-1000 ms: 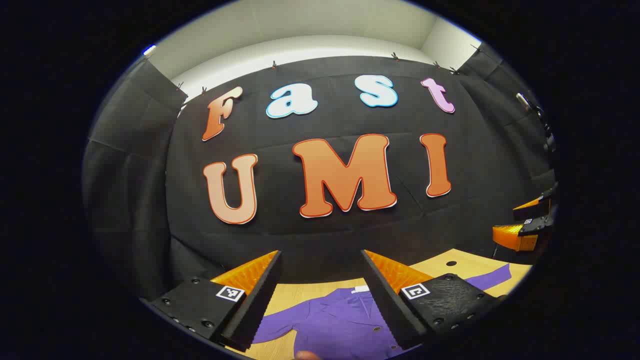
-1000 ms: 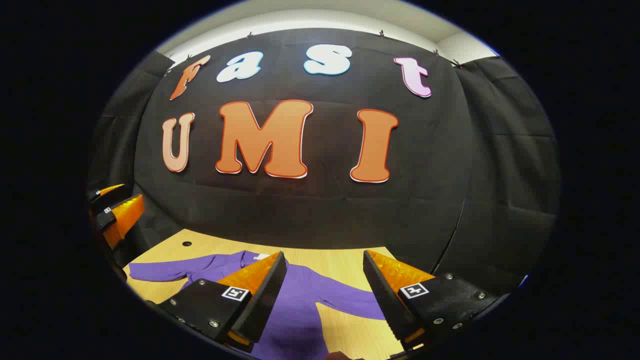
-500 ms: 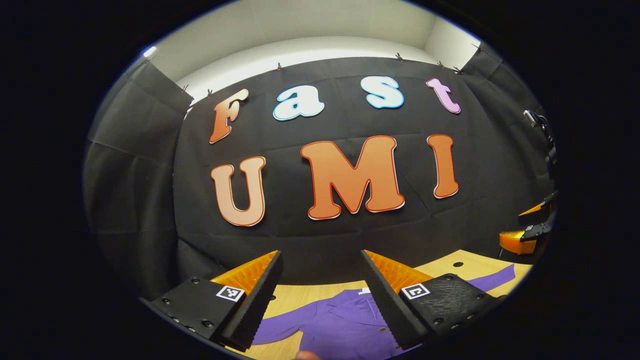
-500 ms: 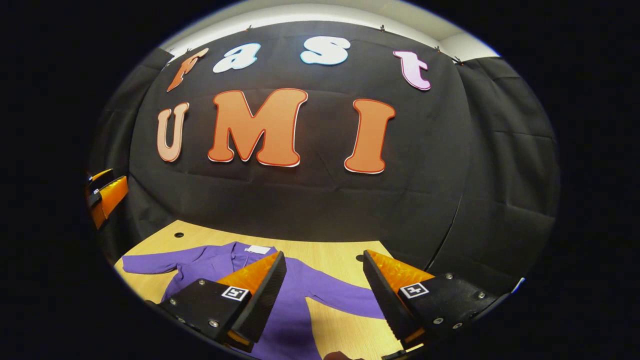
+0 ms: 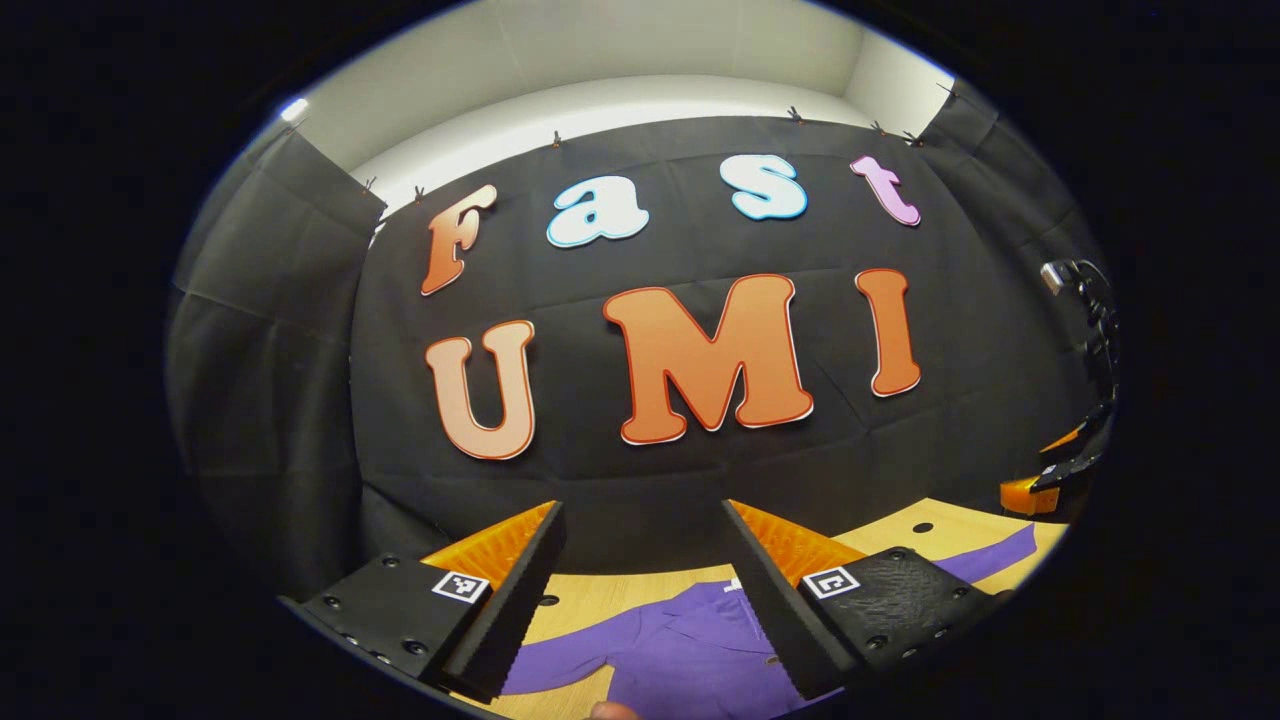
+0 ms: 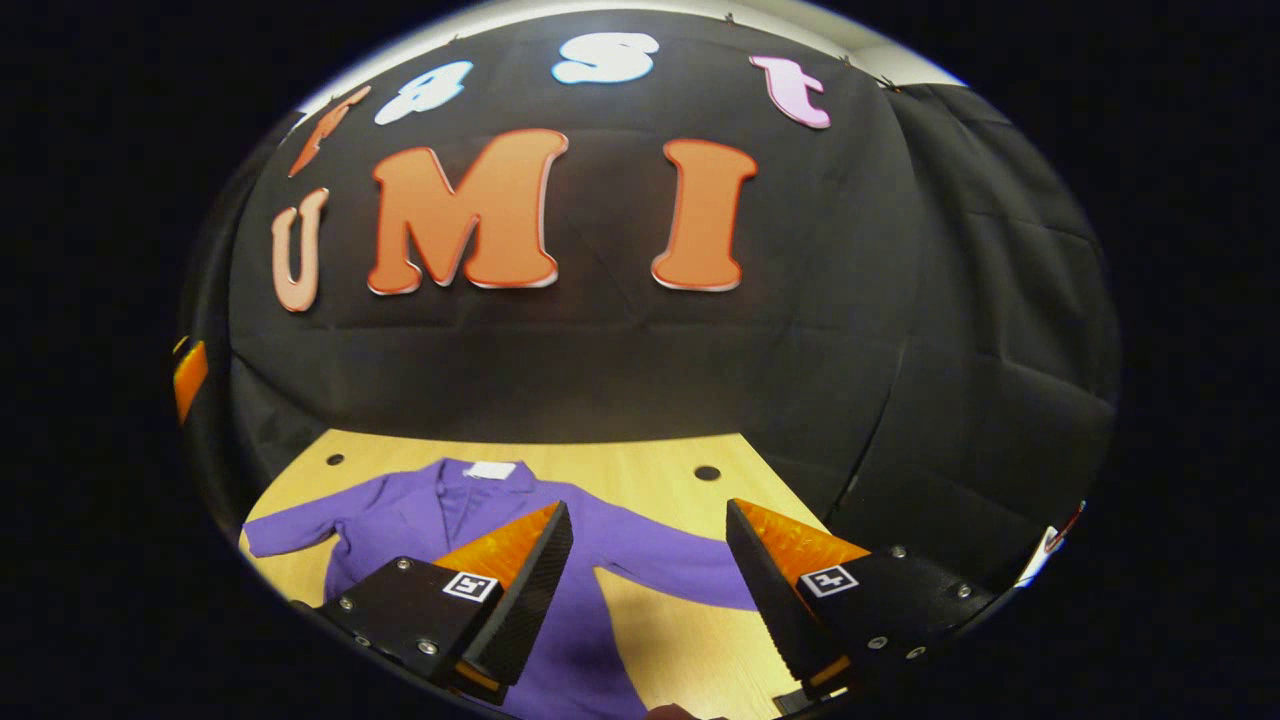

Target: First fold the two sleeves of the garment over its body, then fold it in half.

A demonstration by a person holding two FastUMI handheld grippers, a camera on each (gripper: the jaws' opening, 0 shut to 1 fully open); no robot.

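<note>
A purple long-sleeved garment lies flat on a light wooden table, collar toward the wall, both sleeves spread out sideways. One sleeve runs between the fingers of my right gripper, which hangs open above it. In the left gripper view the garment lies below my left gripper, also open and holding nothing. The right gripper appears at the far right edge of the left gripper view, above the other sleeve.
The table has small dark holes near its back edge. The black cloth wall stands right behind the table. Bare wood lies in front of the right sleeve.
The right gripper has tipped downward and come closer over the garment, so more table and sleeve show. The left gripper has barely shifted. Both stay open.
</note>
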